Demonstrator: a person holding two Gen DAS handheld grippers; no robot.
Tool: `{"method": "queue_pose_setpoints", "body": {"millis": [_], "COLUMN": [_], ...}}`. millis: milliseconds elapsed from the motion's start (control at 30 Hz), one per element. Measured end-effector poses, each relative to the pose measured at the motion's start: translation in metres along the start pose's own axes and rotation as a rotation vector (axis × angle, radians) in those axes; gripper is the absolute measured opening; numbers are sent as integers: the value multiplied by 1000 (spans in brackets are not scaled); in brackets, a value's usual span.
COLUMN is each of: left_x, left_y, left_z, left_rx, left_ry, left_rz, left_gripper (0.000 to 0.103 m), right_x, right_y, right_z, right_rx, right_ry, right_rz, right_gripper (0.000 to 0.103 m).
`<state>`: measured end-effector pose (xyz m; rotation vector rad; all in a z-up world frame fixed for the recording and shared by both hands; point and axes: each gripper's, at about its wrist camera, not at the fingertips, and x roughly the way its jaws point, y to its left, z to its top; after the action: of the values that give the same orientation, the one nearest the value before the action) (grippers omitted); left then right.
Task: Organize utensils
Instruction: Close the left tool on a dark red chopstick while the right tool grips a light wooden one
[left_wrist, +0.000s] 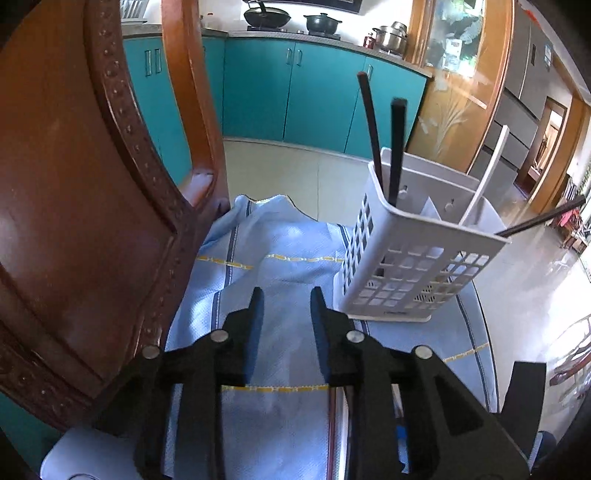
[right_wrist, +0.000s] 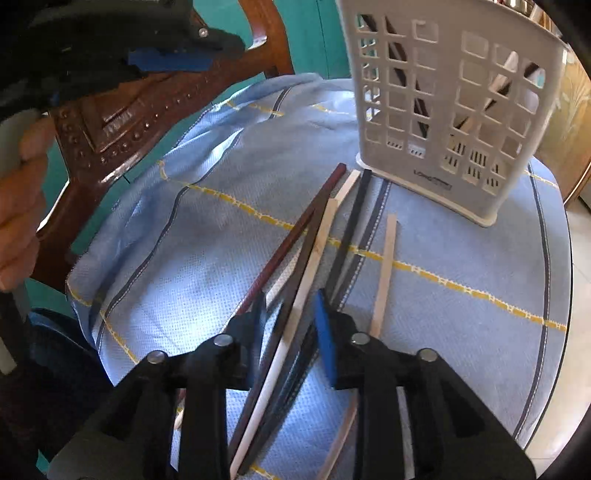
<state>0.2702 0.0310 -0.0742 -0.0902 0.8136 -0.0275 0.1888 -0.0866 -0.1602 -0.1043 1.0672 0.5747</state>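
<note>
Your right gripper (right_wrist: 291, 314) hangs spread and empty over the loose wooden and dark plastic chopsticks (right_wrist: 314, 258) lying on the blue checked cloth (right_wrist: 184, 240), their long axes running away toward the white perforated plastic utensil basket (right_wrist: 454, 110). Your left gripper (left_wrist: 286, 306), also spread and empty, is farther off.

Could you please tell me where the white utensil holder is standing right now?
The white utensil holder stands upright on the blue cloth at the table's far right, just beyond the loose chopsticks.
</note>
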Motion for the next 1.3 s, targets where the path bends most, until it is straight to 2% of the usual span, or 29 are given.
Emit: {"method": "queue_pose_setpoints", "body": {"millis": [67, 133, 167, 200, 300, 433, 500, 567, 667, 800, 900, 967, 1000, 1300], "left_x": [4, 7, 8, 9, 13, 21, 30, 44, 62, 75, 80, 79, 77, 69], "left_y": [-4, -4, -5, -5, -5, -8, -9, -12, -20, -32, -37, -40, -41, -29], "left_z": [1, -1, 0, -1, -5, -11, -16, -25, -38, -51, -55, -56, -55, -45], "left_rx": [9, 15, 18, 21, 31, 59, 61, 50, 53, 78, 86, 90, 97, 71], "left_ry": [12, 30, 37, 44, 61, 98, 142, 216, 300, 353, 364, 362, 359, 331], "left_rz": [1, 5, 6, 7, 13, 27, 9, -36, -83, -100, -126, -145, -147, -138], "left_gripper": [29, 29, 29, 29, 32, 40, 40, 40, 40, 41, 33, 19, 15, 8], "right_x": [2, -1, -1, -4, -16, -29, -30, -22, -13, -10, -11, -11, -12, -23], "right_y": [-1, -9, -13, -17, -32, -48, -54, -54, -48, -42, -44, -45, -47, -59], "right_z": [2, 5, 6, 7, 10, 12, 12, 14, 8, 4, 4, 4, 3, -2], "right_rx": [28, 68, 87, 99, 140, 141, 141, 148, 107, 65, 47, 34, 30, 46], "right_ry": [8, 9, 7, 4, -11, -31, -23, -3, 34, 47, 56, 62, 64, 55], "right_rz": [6, 36, 45, 41, 25, -71, -70, -59, -88, -128, -132, -138, -141, -170], "right_gripper": [14, 13, 9, 0, 1, 1, 4, 22, 24, 24, 21, 11, 10, 8]}}
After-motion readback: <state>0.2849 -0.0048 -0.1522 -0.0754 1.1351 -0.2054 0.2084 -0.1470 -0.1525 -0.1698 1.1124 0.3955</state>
